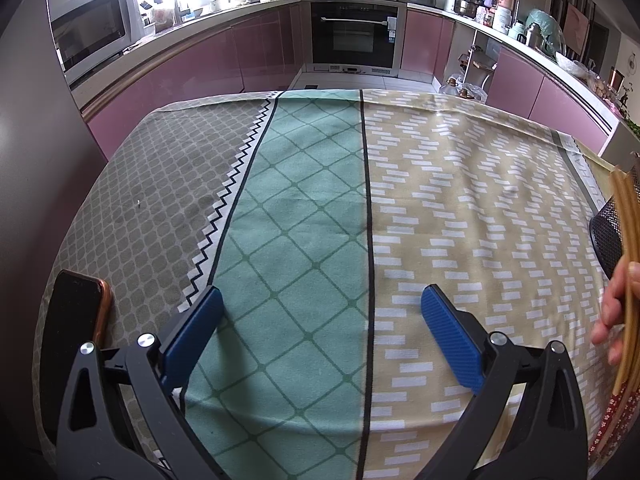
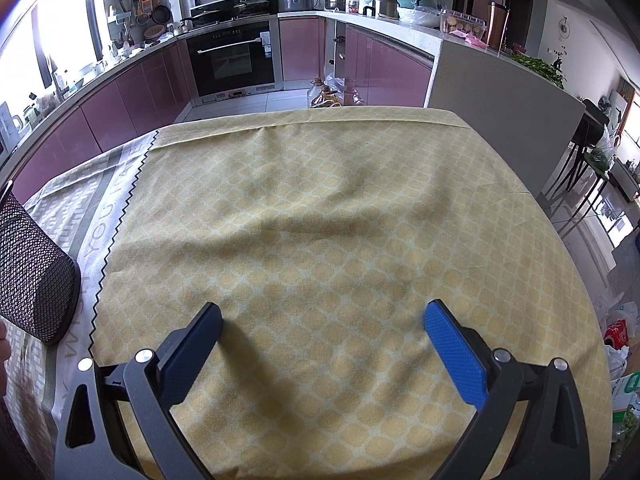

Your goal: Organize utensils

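Blue-padded left gripper (image 1: pixel 320 304), lower centre of its view: jaws spread, nothing between them, parked over the patterned tablecloth (image 1: pixel 312 200); right gripper (image 2: pixel 322 320) likewise spread and unladen. At the right edge of my left view a bare hand (image 1: pixel 614 304) holds a bundle of chopsticks (image 1: pixel 626 272) beside the black mesh holder (image 2: pixel 32 276), which I judge their destination. Phone (image 1: pixel 76 316), lower left, lies unused.

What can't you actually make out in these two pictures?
- Chopsticks, left wrist view: cut off by the right edge, partly behind a hand; count unclear.
- Mesh holder, right wrist view: cut by the left edge; contents unseen.
- Phone, left wrist view: lower end hidden behind the left gripper.
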`<state>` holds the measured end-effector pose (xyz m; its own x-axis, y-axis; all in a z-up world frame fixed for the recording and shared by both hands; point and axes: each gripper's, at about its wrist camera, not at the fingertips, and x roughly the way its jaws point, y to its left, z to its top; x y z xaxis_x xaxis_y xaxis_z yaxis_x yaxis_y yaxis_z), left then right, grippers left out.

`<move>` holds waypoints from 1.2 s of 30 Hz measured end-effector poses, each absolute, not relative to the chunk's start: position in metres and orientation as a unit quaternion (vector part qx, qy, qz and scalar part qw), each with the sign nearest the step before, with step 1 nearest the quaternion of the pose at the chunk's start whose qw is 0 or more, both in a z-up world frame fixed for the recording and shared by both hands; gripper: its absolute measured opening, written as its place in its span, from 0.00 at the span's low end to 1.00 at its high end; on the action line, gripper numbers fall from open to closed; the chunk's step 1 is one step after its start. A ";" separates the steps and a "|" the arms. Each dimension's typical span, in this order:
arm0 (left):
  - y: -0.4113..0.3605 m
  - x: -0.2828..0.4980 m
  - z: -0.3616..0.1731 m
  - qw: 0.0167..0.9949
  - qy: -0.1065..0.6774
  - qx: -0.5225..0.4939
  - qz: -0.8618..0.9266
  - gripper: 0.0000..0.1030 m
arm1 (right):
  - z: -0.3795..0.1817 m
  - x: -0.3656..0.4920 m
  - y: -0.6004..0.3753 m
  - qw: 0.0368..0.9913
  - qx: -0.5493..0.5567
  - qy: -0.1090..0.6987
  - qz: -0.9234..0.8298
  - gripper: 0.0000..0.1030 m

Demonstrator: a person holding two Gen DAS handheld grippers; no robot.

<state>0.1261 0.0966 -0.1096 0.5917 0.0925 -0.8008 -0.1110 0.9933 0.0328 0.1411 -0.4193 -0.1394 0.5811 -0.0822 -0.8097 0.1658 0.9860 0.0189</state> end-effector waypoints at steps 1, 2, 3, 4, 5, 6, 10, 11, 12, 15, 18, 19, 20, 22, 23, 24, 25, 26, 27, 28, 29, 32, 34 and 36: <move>0.097 0.126 -0.110 0.892 0.448 -0.010 0.057 0.95 | -0.139 0.141 -0.419 0.888 0.046 0.452 -0.070 0.95; 0.097 0.126 -0.110 0.892 0.448 -0.010 0.057 0.95 | -0.139 0.141 -0.419 0.888 0.046 0.452 -0.070 0.95; 0.097 0.126 -0.110 0.892 0.448 -0.010 0.057 0.95 | -0.139 0.141 -0.419 0.888 0.046 0.452 -0.070 0.95; 0.097 0.126 -0.110 0.892 0.448 -0.010 0.057 0.95 | -0.139 0.141 -0.419 0.888 0.046 0.452 -0.070 0.95; 0.097 0.126 -0.110 0.892 0.448 -0.010 0.057 0.95 | -0.139 0.141 -0.419 0.888 0.046 0.452 -0.070 0.95; 0.097 0.126 -0.110 0.892 0.448 -0.010 0.057 0.95 | -0.139 0.141 -0.419 0.888 0.046 0.452 -0.070 0.95; 0.096 0.126 -0.110 0.892 0.448 -0.009 0.056 0.95 | -0.139 0.141 -0.419 0.888 0.046 0.452 -0.070 0.95; 0.096 0.125 -0.109 0.892 0.448 -0.009 0.056 0.95 | -0.139 0.141 -0.419 0.888 0.046 0.452 -0.070 0.95; 0.096 0.125 -0.109 0.893 0.448 -0.007 0.056 0.95 | -0.139 0.141 -0.419 0.888 0.046 0.452 -0.070 0.95; 0.094 0.123 -0.108 0.894 0.445 -0.005 0.054 0.95 | -0.139 0.141 -0.419 0.888 0.046 0.452 -0.070 0.95; 0.093 0.120 -0.105 0.897 0.438 -0.004 0.051 0.95 | -0.139 0.141 -0.419 0.888 0.046 0.452 -0.070 0.95; 0.091 0.119 -0.105 0.899 0.436 -0.005 0.048 0.95 | -0.139 0.141 -0.419 0.888 0.046 0.452 -0.070 0.95; 0.091 0.118 -0.104 0.900 0.433 -0.006 0.046 0.95 | -0.139 0.141 -0.419 0.888 0.046 0.452 -0.070 0.95; 0.090 0.115 -0.100 0.905 0.424 -0.013 0.036 0.95 | -0.139 0.141 -0.419 0.888 0.046 0.452 -0.070 0.95; 0.089 0.114 -0.097 0.908 0.417 -0.015 0.030 0.95 | -0.139 0.141 -0.419 0.888 0.046 0.452 -0.070 0.95; 0.087 0.112 -0.095 0.912 0.409 -0.015 0.027 0.95 | -0.139 0.141 -0.419 0.888 0.046 0.452 -0.070 0.95; 0.085 0.110 -0.092 0.916 0.401 -0.014 0.027 0.95 | -0.139 0.141 -0.419 0.888 0.046 0.452 -0.071 0.95; 0.082 0.107 -0.089 0.920 0.392 -0.014 0.025 0.95 | -0.139 0.142 -0.420 0.888 0.046 0.452 -0.070 0.95; 0.079 0.104 -0.085 0.924 0.382 -0.015 0.021 0.95 | -0.139 0.142 -0.420 0.888 0.047 0.453 -0.071 0.95; 0.076 0.100 -0.081 0.927 0.374 -0.016 0.015 0.95 | -0.139 0.142 -0.419 0.887 0.050 0.452 -0.076 0.95; 0.073 0.097 -0.078 0.930 0.366 -0.016 0.011 0.95 | -0.139 0.143 -0.419 0.886 0.049 0.453 -0.082 0.95; 0.061 0.085 -0.065 0.940 0.341 -0.005 0.006 0.95 | -0.133 0.135 -0.408 0.889 0.062 0.442 -0.099 0.94; 0.054 0.077 -0.055 0.946 0.324 0.002 0.004 0.95 | -0.114 0.117 -0.386 0.915 0.070 0.392 -0.072 0.94; 0.047 0.069 -0.045 0.952 0.305 0.005 0.000 0.95 | -0.090 0.096 -0.358 0.937 0.074 0.339 -0.028 0.94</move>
